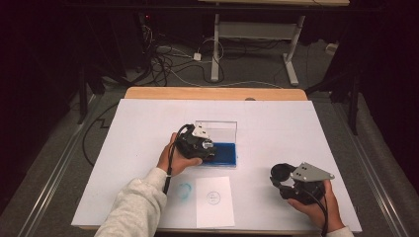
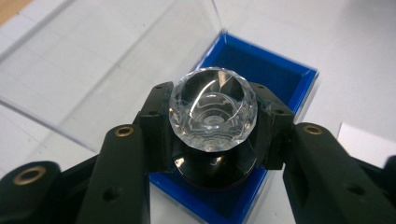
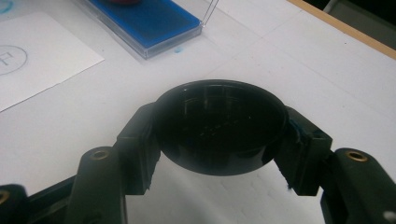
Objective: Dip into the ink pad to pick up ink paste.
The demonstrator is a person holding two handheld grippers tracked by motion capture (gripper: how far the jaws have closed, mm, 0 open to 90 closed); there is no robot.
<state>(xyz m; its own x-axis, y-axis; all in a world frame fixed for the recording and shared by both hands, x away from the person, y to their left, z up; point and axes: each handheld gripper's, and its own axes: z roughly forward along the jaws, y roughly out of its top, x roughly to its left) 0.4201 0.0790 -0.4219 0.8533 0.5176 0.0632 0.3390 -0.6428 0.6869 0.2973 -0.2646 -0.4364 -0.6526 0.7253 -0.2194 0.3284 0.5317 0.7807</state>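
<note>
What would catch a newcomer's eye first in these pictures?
Probably the faceted clear stamp knob clamped in the left claw, poised over the blue ink pad in its open clear case near the table's middle. Next, the round black cap gripped in the right claw, above the white table at its right.

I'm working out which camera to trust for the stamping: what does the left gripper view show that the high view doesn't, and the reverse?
Left gripper view alone: the stamp's faceted clear knob clamped between the left claw, and its black base down in the blue ink pad. High view alone: the right claw holding a black round cap apart from the pad, the white paper with a printed circle, a blue smudge beside it, and both hands. Both: the ink pad, its clear upright lid and the white table cover.
</note>
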